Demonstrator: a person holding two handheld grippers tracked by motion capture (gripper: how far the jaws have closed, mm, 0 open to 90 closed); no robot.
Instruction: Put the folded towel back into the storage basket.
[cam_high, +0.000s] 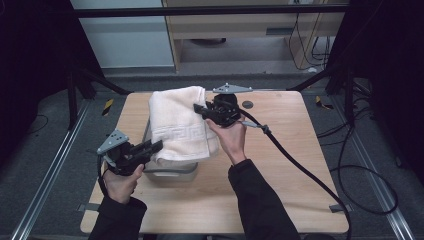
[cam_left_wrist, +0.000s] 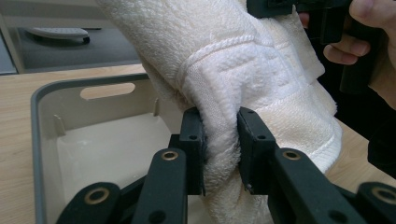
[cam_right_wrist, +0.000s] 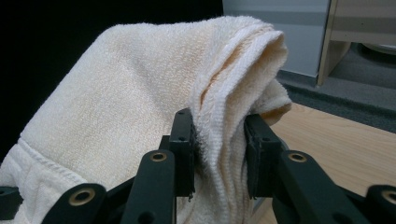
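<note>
While over the empty bin (cam_high: 172, 172), towel (cam_high: 177, 122) in both claws' (cam_high: 159, 145) (cam_high: 199, 108) clench.

The folded towel (cam_high: 178, 125) hangs over the grey bin (cam_high: 172, 171), covering most of its opening from above; from the left gripper view, the bin's inner floor (cam_left_wrist: 112, 154) lies bare beside the cloth. To the right of the bin the wooden table (cam_high: 280, 165) is open, crossed only by the trailing black cable (cam_high: 300, 165)
</note>
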